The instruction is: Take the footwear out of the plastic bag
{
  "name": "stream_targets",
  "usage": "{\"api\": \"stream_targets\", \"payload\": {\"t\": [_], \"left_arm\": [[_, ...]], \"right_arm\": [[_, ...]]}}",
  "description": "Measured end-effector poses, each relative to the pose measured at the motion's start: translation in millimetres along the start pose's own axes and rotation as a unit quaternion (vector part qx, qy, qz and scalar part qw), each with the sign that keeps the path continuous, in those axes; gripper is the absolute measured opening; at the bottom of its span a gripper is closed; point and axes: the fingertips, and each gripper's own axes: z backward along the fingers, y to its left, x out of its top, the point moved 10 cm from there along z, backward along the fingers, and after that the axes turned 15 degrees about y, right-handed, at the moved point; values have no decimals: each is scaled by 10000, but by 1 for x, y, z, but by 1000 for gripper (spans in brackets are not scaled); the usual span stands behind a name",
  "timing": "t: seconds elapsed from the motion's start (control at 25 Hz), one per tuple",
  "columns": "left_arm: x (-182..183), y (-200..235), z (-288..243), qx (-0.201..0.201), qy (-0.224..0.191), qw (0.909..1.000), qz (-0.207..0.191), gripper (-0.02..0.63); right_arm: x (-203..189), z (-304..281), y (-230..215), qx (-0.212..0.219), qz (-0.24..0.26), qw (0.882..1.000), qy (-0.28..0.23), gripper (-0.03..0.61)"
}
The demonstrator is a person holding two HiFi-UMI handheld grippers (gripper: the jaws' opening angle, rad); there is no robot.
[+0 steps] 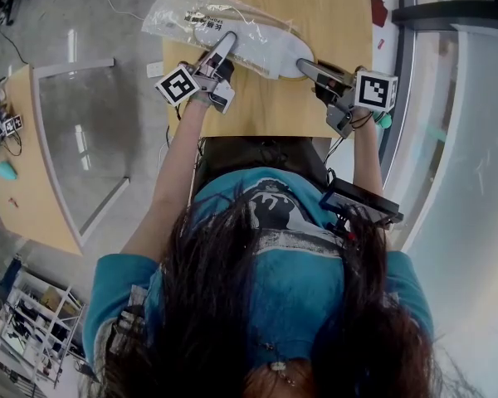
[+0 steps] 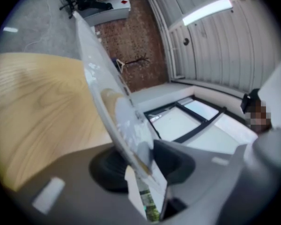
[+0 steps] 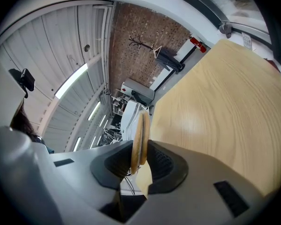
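A clear plastic bag (image 1: pixel 183 15) lies across the wooden table (image 1: pixel 332 15), with flat white slippers (image 1: pixel 270 52) sticking out of its right end. My left gripper (image 1: pixel 230 38) is shut on the bag near its open end. In the left gripper view the film (image 2: pixel 98 74) runs edge-on between the pads of the left gripper (image 2: pixel 140 161), with a printed label at the pinch. My right gripper (image 1: pixel 301 63) grips the slippers' exposed end. In the right gripper view two thin tan-edged soles (image 3: pixel 140 130) stand squeezed in the right gripper (image 3: pixel 139 158).
The table's near edge (image 1: pixel 266 133) runs just behind both grippers, against the person's body. A small red item (image 1: pixel 379 11) lies past the table's right side. A second wooden desk (image 1: pixel 25 164) with a glass panel (image 1: pixel 87 139) stands to the left.
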Motion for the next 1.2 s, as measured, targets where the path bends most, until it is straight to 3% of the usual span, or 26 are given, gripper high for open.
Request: {"api": "stream_targets", "payload": {"t": [0.2, 0.32, 0.44, 0.52, 0.76, 1.2], "left_arm": [[8, 8, 7, 177, -164, 9997, 3, 149], [12, 16, 14, 387, -612, 9971, 231, 143], [21, 27, 29, 881, -959, 9910, 301, 46], [26, 30, 34, 1183, -873, 9890, 138, 2], [30, 26, 31, 1700, -547, 9835, -284, -2], [40, 34, 42, 2709, -508, 9590, -661, -2]], "right_arm": [[-3, 1, 0, -5, -8, 10000, -22, 89], [-8, 12, -4, -139, -88, 9998, -84, 89], [-11, 26, -7, -245, -94, 9995, -194, 87], [-14, 31, -8, -350, -125, 9991, -199, 86], [-20, 34, -5, -513, -145, 9984, -193, 86], [-28, 68, 1, -905, -35, 9953, -337, 83]]}}
